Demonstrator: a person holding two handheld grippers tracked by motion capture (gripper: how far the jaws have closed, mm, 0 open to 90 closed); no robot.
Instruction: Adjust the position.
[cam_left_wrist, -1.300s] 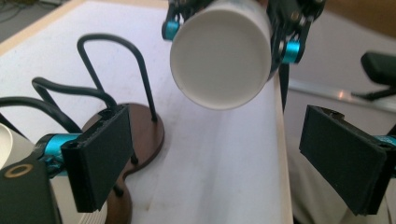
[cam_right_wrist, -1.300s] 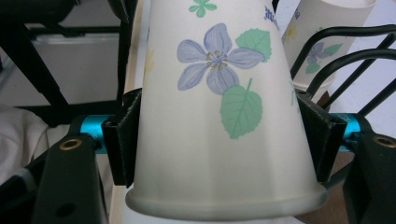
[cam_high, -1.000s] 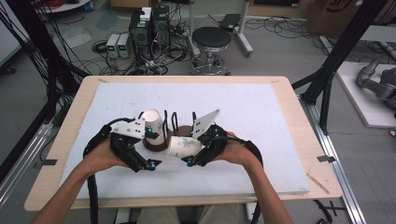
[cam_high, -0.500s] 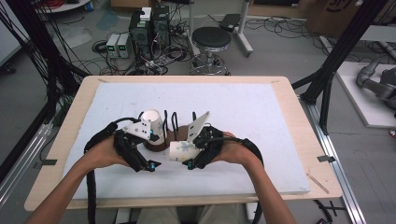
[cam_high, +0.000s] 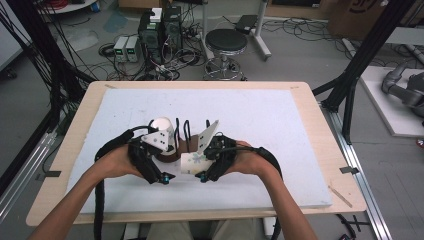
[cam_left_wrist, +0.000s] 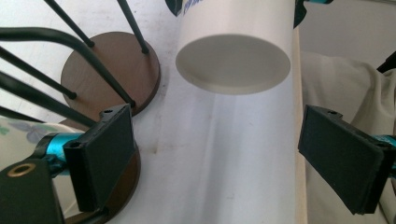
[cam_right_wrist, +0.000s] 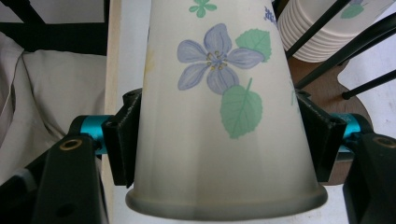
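Near the front of the white worktop (cam_high: 280, 125), the right gripper (cam_right_wrist: 219, 135) had its jaws clamped on both sides of a flowered paper cup (cam_right_wrist: 219, 102), held lying over just beside the brown wooden stand (cam_left_wrist: 109, 70). The left gripper (cam_left_wrist: 233, 154) had its jaws spread wide, holding nothing, with the cup's flat base hanging in front of them. Half a second before, the two grippers sat slightly farther apart; both had since drawn a little closer over the stand

Bright, even indoor light with faint shadows; close-ups look slightly soft (perhaps motion blur).
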